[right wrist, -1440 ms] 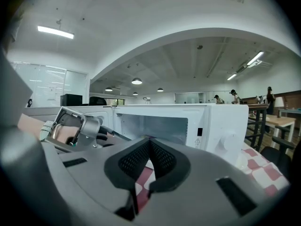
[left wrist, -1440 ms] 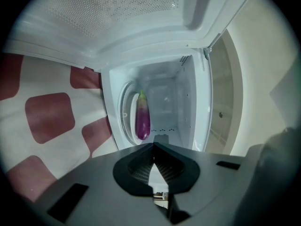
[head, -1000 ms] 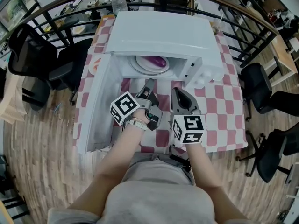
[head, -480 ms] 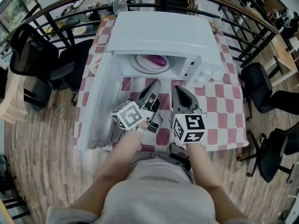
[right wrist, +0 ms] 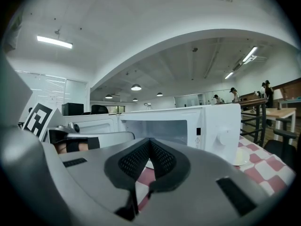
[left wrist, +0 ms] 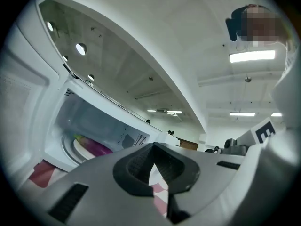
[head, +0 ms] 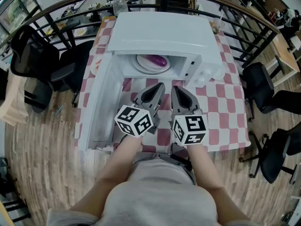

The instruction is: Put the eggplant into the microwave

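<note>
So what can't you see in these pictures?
Head view: the roof of the microwave hides the back of the plate under the eggplant.
Left gripper view: the left gripper covers one end of the eggplant.
Right gripper view: the right gripper blocks the microwave floor; no eggplant shows.
Head view: markings on the knobs are too small to read.

No word, brand or number is legible. White cubes on the left claw (head: 158, 85) and right claw (head: 175, 89) bear black square code markers. The white box-shaped microwave (right wrist: 221, 121) carries a tiny triangular warning sign (right wrist: 197, 139) on its front panel
</note>
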Demonstrator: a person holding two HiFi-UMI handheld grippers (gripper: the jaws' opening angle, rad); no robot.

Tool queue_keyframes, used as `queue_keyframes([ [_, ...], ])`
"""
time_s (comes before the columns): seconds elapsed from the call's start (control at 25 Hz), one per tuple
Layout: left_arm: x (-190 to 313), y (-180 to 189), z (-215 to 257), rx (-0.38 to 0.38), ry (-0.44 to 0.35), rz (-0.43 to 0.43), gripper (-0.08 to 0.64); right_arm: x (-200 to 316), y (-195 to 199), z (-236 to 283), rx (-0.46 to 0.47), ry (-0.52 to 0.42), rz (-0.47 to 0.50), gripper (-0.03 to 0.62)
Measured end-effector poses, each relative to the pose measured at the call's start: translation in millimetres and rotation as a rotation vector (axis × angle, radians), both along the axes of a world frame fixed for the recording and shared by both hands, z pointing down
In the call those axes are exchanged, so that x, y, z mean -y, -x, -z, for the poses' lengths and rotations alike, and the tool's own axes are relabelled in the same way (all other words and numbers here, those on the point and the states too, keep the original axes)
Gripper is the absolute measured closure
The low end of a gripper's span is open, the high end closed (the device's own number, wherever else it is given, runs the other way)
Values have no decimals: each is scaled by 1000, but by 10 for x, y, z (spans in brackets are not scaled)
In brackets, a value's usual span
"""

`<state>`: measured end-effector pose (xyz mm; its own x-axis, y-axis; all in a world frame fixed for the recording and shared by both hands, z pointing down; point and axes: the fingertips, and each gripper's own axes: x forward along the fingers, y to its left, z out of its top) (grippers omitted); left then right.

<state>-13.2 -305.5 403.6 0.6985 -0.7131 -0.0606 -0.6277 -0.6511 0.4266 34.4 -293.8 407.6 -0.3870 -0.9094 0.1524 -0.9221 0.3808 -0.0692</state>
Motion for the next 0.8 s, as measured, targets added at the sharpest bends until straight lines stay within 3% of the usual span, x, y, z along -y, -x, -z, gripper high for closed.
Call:
queue_keyframes([
  [0.48, -97, -77, 70, 234, -157, 18, 557, -82, 61, 39, -13, -18, 35, 569],
  [0.8, -95, -76, 57, 260, -159, 34, 557, -98, 61, 20, -39, -21, 37, 569],
])
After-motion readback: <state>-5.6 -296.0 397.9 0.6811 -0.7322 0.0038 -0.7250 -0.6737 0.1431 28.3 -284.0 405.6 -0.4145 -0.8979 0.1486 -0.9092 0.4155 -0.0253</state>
